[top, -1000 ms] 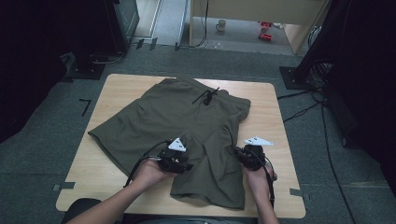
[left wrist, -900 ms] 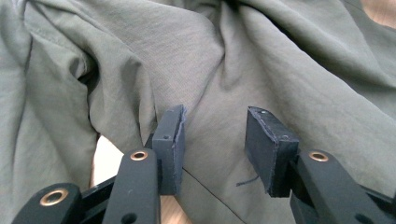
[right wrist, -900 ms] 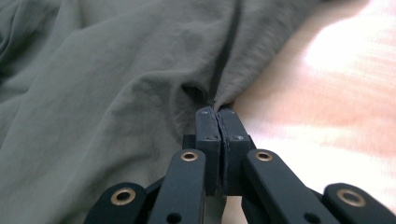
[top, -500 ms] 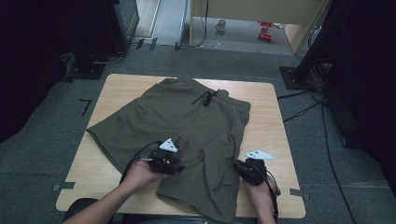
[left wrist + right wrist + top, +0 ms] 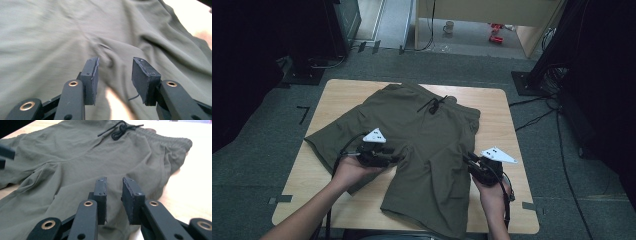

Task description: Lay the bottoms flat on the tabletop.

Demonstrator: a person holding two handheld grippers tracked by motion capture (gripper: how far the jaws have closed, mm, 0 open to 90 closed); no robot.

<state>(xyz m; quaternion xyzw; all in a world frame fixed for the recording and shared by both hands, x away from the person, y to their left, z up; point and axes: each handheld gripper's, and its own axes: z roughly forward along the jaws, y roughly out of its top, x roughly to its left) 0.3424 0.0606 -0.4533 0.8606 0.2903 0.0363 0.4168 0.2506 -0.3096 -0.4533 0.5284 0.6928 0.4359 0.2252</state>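
Note:
Olive green shorts (image 5: 427, 135) lie spread on the wooden table (image 5: 502, 115), waistband and black drawstring (image 5: 432, 103) at the far side. My left gripper (image 5: 397, 159) hovers over the crotch between the two legs. Its jaws stand apart above wrinkled fabric (image 5: 115, 67) and pinch nothing. My right gripper (image 5: 468, 161) is at the right edge of the right leg. Its jaws have just been opening, and a narrow gap (image 5: 114, 185) now shows between them with no cloth in it. The drawstring (image 5: 120, 128) is far ahead of them.
The near leg's hem (image 5: 422, 220) reaches the table's front edge. Bare wood (image 5: 497, 210) lies right of the shorts. Black cables (image 5: 557, 150) run over the grey floor at the right, and a dark stand (image 5: 532, 82) sits by the far right corner.
My left hand moved left and lifted off the cloth. My right gripper let go of the right leg's edge and rose slightly. The shorts lie flatter.

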